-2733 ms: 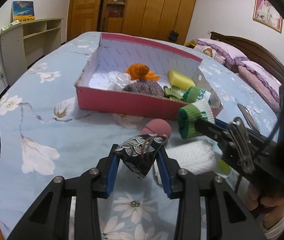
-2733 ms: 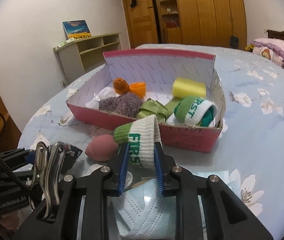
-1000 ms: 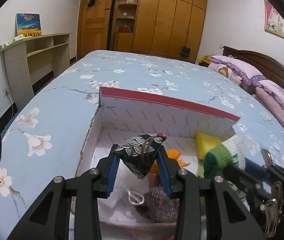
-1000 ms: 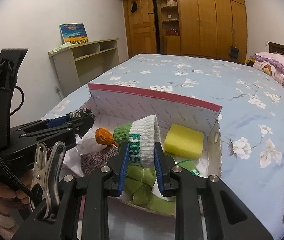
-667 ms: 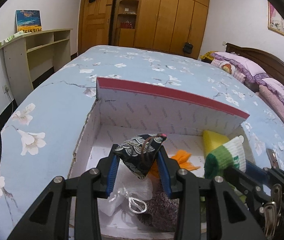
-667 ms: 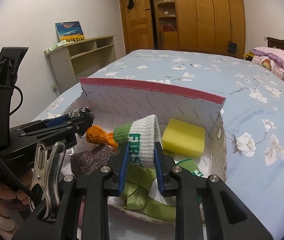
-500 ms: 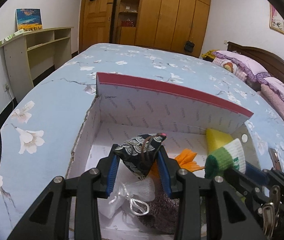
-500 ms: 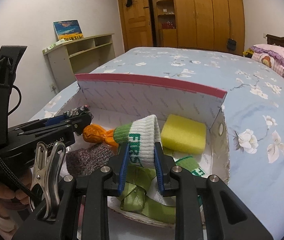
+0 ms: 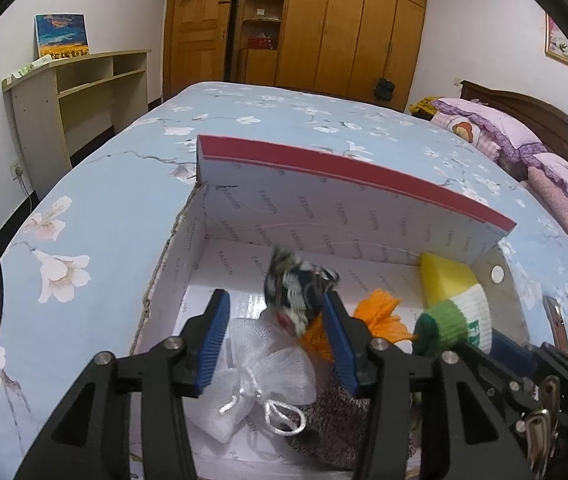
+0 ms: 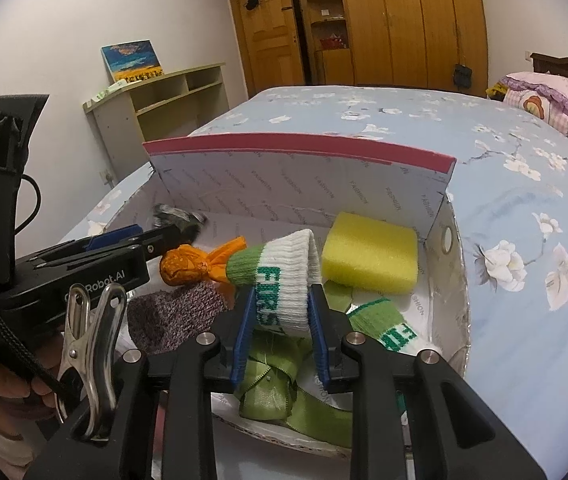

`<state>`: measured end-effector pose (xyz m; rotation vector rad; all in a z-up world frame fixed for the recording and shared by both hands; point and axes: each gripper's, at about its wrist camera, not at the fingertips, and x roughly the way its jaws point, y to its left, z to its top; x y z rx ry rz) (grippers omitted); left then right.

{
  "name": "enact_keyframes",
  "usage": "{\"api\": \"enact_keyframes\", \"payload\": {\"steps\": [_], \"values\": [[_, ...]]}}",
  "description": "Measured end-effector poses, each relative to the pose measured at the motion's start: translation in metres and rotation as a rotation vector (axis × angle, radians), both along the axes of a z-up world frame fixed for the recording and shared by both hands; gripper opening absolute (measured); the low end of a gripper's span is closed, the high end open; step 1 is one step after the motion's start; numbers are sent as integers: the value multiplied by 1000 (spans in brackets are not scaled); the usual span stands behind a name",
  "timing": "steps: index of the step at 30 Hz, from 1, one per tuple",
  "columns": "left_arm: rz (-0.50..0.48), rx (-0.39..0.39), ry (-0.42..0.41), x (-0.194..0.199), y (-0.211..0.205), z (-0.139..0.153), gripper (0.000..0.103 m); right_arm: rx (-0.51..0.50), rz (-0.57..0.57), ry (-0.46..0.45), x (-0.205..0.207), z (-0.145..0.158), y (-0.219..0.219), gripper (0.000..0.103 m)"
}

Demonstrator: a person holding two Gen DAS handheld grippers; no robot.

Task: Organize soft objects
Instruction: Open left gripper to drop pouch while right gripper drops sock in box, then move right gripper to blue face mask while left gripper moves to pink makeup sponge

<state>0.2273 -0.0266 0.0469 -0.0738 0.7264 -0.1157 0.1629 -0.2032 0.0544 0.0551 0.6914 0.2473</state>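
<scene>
A red cardboard box (image 9: 348,168) with a white inside lies on the bed. My left gripper (image 9: 276,336) hangs over its left half, and its jaws are opening. The dark patterned pouch (image 9: 300,296) is a blur between them, against the right finger (image 9: 338,340) and clear of the left one. My right gripper (image 10: 280,332) is over the box's (image 10: 296,146) right half. Its jaws are starting to open, but the pads still press the white and green sock (image 10: 284,292). The side of the left gripper (image 10: 164,238) and the blurred pouch (image 10: 178,218) show in the right wrist view.
Inside the box lie a yellow sponge (image 10: 370,258), an orange bundle (image 10: 188,266), a grey knitted piece (image 10: 176,316), green ribbon (image 10: 272,392), a second sock (image 10: 388,324) and a white mesh bag (image 9: 268,364). A phone (image 9: 556,320) lies right of the box. Pillows (image 9: 484,128) are far right.
Both grippers came from in front of the box to above it. In the last half second the left jaws spread and the pouch tipped forward, blurred. The sock stays gripped.
</scene>
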Motion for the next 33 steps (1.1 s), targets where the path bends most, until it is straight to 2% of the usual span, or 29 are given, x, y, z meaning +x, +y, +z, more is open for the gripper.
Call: {"api": "enact_keyframes", "payload": {"steps": [3, 10, 19, 33], "values": [[-8, 6, -10, -4, -2, 3, 58, 4, -7, -4, -1, 1, -3, 33], [-37, 0, -20, -14, -4, 13, 59, 2, -24, -28, -7, 8, -4, 45], [-52, 2, -39, -36, -5, 30, 59, 8, -31, -52, -22, 19, -5, 46], [-64, -14, -31, -76, 2, 41, 59, 17, -47, -78, -59, 35, -18, 46]]}}
